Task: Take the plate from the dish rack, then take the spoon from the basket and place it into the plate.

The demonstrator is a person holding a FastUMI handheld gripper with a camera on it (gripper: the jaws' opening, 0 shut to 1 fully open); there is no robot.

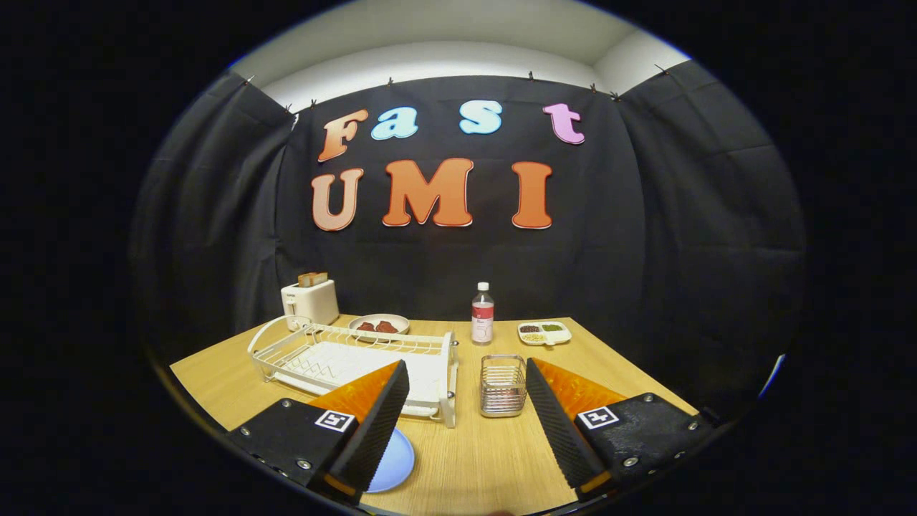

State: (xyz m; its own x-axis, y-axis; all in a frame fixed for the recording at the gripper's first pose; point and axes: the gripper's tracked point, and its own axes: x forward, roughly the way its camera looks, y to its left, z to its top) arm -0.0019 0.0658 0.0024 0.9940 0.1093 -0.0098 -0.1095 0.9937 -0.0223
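On the wooden tabletop (473,459), pale grain running fwd from the fingers, sits everything in view. Gripper (466,408) hangs above the near edge, its two fingers spread wide apart, released, nothing btwn them but bare wood. Left finger (372,423) has black ribbed pad w/ orange backing; right finger (559,423) same.

Plate (394,459), light blue, lies flat on the table beside and partly under the left finger, out of the dish rack (344,358). Rack is white wire, w/ a white tray beneath, just beyond the left finger; can't make out anything in its slots. Basket (503,385), small wire metal, stands just ahead, btwn the fingertips but nearer the right one, close beside the rack's right end. Spoon: can't tell if it's inside the basket, too small to see.

Further back: white toaster (310,301) w/ toast in its slots, at the far left corner behind the rack. Bowl (379,325) w/ dark reddish food next to it. Clear bottle (483,314), white cap, pink label, upright near mid-back. Divided white dish (544,332) w/ dark and green fillings to the bottle's right.

Room: black cloth walls (680,236) on three sides, clipped along the top; white wall and ceiling (444,50) above the cloth.
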